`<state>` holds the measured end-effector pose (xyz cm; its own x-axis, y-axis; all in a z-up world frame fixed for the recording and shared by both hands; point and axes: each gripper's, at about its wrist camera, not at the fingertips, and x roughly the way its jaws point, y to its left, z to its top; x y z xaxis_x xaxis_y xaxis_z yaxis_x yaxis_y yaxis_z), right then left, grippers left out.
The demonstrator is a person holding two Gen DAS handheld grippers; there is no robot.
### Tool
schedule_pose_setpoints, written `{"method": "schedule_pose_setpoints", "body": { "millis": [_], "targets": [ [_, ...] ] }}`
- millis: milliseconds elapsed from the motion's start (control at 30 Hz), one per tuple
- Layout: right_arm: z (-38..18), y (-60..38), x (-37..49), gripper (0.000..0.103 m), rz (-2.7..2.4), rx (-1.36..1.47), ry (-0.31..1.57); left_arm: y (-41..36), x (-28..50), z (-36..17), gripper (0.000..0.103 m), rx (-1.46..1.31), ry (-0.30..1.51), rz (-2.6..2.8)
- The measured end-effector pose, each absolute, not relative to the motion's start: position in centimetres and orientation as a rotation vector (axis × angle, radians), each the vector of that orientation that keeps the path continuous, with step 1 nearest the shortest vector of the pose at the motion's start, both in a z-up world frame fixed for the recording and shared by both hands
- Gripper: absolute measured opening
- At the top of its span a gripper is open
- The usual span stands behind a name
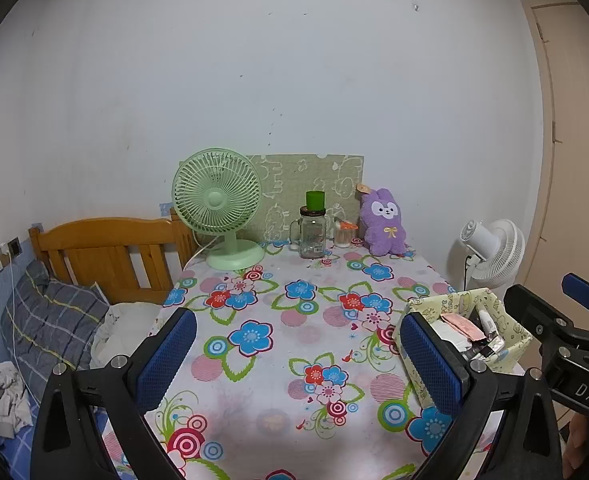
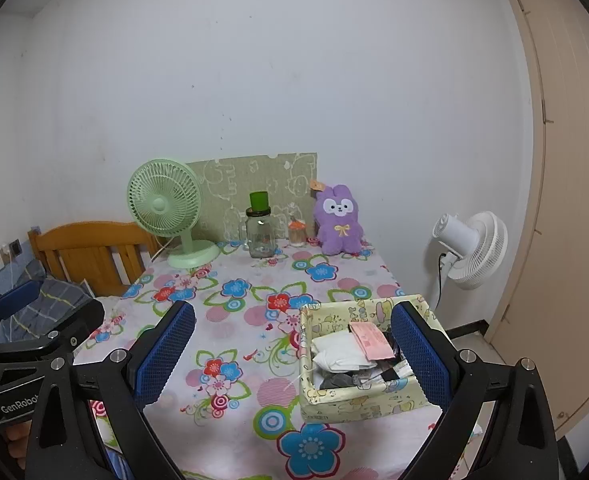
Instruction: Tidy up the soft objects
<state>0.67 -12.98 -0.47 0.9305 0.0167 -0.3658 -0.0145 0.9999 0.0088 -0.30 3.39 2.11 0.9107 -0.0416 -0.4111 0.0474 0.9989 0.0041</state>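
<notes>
A purple plush rabbit [image 1: 384,224] [image 2: 339,220] sits upright at the table's far right, leaning on a green patterned board [image 1: 306,184]. A yellow fabric box [image 2: 358,356] [image 1: 490,332] holding papers and small items stands at the table's near right. My left gripper [image 1: 298,360] hangs open above the near middle of the flowered tablecloth [image 1: 294,320], nothing between its blue pads. My right gripper [image 2: 294,356] is open too, its right finger [image 2: 418,356] over the box's right side. Each gripper shows at the edge of the other's view.
At the back stand a green desk fan [image 1: 218,208], a glass jar mug with a green lid [image 1: 313,228] and a small glass [image 1: 344,234]. A wooden bed with pillows [image 1: 50,320] lies left. A white floor fan [image 2: 470,248] and a door [image 2: 566,200] are right.
</notes>
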Motion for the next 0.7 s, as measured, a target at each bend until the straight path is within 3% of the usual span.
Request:
{"method": "schedule_pose_setpoints", "body": {
  "millis": [700],
  "targets": [
    [-0.40, -12.67, 0.49, 0.100, 0.037, 0.015, 0.371, 3.48, -0.52, 2.16, 0.103, 0.013, 0.419, -0.041]
  ]
}}
